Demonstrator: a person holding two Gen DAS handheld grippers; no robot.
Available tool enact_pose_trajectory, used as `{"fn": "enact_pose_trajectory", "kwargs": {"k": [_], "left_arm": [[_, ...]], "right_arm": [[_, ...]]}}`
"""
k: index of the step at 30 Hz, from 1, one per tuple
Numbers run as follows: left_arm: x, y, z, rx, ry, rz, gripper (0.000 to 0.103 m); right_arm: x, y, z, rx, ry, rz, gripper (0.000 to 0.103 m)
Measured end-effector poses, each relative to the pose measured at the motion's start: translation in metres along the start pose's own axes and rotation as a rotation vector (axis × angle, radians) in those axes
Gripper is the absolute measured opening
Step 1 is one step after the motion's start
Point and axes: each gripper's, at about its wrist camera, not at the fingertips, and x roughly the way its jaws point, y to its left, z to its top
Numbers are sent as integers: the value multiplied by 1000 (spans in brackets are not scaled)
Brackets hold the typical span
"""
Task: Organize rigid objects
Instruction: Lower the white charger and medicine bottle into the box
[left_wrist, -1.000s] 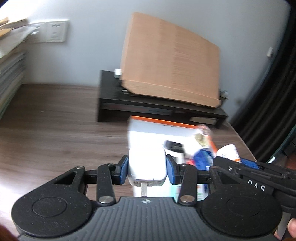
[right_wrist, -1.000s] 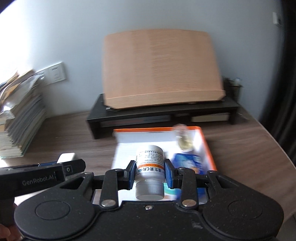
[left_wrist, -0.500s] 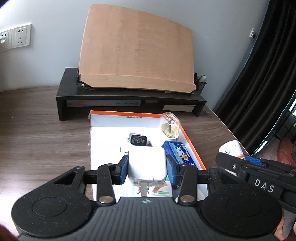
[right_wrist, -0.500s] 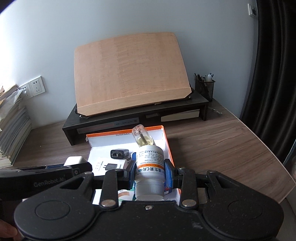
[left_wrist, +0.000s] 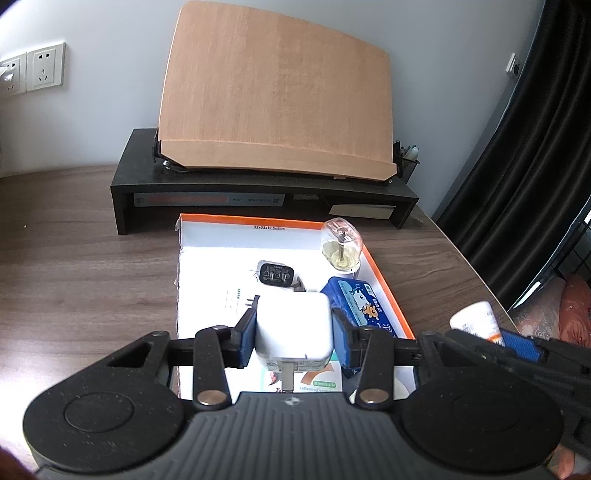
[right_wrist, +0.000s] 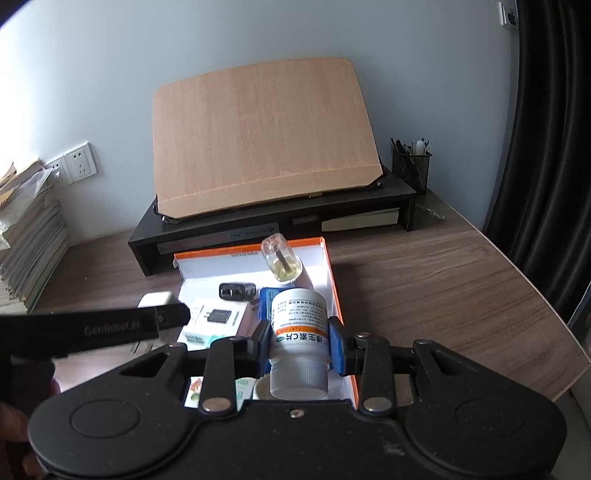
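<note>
I have both tongs loaded over the orange-rimmed box (left_wrist: 384, 284) that sits on the wooden bench (left_wrist: 85, 273).

Left tongs (left_wrist: 293, 334): clenched on a white charger block (left_wrist: 293, 328), blue pads pressed to both its sides, the metal plug prongs pointing back toward the camera. The block hangs above the near part of the box. From the right wrist view the left tongs (right_wrist: 173, 314) enter from the left edge, with the white block (right_wrist: 155, 298) showing just behind their tip.

Right tongs (right_wrist: 298, 341): clenched on a white pill bottle (right_wrist: 298, 332) with an orange band on its label. The bottle is held with its cap toward the camera, over the box's near right corner (right_wrist: 334, 280). In the left wrist view it (left_wrist: 476, 319) shows at the right, just outside the box's orange rim.

Contents of the box, as seen: a small black adapter (left_wrist: 275, 274) lying near the middle; a blue tin (left_wrist: 360, 302) against the right wall; a clear glass bottle with yellowish liquid (left_wrist: 341, 248) in the far right corner, standing tilted in the right wrist view; a white carton printed with a charger picture (right_wrist: 218, 319) at the left side.

Behind the box stands a black riser shelf (left_wrist: 140, 184) carrying a slanted wooden board (left_wrist: 277, 92). A mesh pen cup (right_wrist: 411, 168) stands at the riser's right end. Stacked books (right_wrist: 29, 243) sit at the far left of the bench.
</note>
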Motion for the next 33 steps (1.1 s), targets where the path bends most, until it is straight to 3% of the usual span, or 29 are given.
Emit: {"fn": "enact_pose_trajectory", "kwargs": {"k": [18,33], "left_arm": [[2,-5,-5,-1,13,-4,42],[4,-1,-1,-9,4,9,42]], "right_arm": [[-3,-12,-19,8,42,-25,40],[7,0,-1,-19,12,19,40]]}}
